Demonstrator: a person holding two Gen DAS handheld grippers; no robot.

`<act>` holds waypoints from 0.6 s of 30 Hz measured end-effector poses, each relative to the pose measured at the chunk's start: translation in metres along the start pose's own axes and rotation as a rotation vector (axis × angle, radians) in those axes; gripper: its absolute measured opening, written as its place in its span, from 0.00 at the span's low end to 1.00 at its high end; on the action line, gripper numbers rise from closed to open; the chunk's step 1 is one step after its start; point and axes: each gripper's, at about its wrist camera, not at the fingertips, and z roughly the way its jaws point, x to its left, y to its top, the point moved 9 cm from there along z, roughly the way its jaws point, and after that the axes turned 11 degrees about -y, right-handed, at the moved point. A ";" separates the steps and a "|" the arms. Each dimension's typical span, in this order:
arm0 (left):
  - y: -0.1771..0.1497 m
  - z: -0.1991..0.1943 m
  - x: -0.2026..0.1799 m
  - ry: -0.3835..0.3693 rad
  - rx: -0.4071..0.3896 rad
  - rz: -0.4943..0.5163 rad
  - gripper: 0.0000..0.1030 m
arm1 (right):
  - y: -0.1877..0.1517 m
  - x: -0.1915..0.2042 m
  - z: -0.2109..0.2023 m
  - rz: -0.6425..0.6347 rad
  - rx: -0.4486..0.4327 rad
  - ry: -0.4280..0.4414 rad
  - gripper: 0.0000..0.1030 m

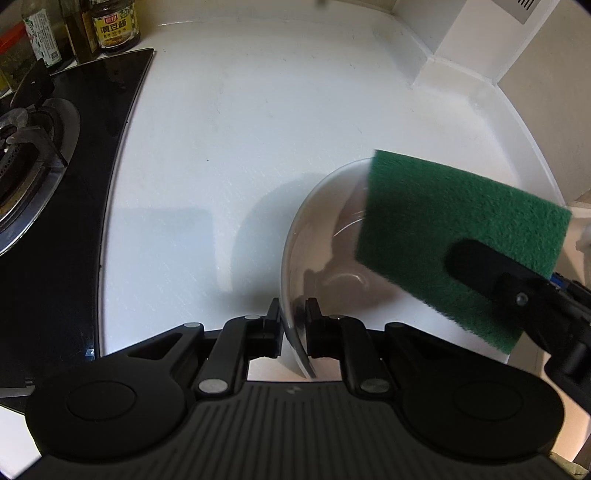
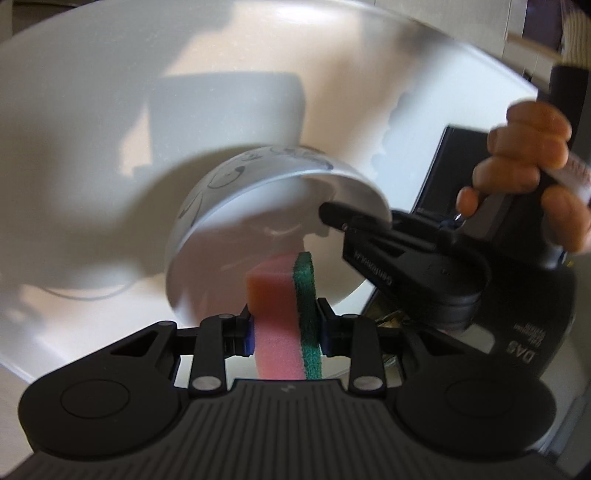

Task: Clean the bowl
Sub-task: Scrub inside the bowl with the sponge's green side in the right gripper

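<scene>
A white bowl (image 1: pixel 325 229) with dark line drawings on its outside (image 2: pixel 229 173) is held tilted above the white counter (image 1: pixel 240 129). My left gripper (image 1: pixel 294 308) is shut on the bowl's near rim, one finger inside and one outside. A person's hand (image 2: pixel 528 147) holds that left gripper (image 2: pixel 332 216) in the right wrist view. My right gripper (image 2: pixel 283 314) is shut on a pink sponge (image 2: pixel 273 284) with a green scouring face (image 1: pixel 461 221). The sponge's front end reaches into the bowl's open side. The right gripper (image 1: pixel 476 266) enters the left wrist view from the right.
A black glass cooktop with a gas burner (image 1: pixel 29 147) lies on the left of the counter. Sauce bottles and a jar (image 1: pixel 114 26) stand behind it. A white wall corner post (image 1: pixel 461 44) rises at the counter's back right.
</scene>
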 end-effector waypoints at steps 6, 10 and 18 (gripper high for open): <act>0.004 -0.002 0.004 0.019 -0.037 -0.021 0.15 | 0.004 0.014 -0.018 0.010 -0.018 0.143 0.27; 0.007 0.004 0.000 0.019 -0.045 -0.033 0.17 | 0.008 -0.006 -0.026 0.243 -0.026 0.268 0.27; 0.007 0.010 -0.002 0.009 -0.042 -0.037 0.23 | -0.011 -0.058 -0.034 0.892 -0.111 0.539 0.27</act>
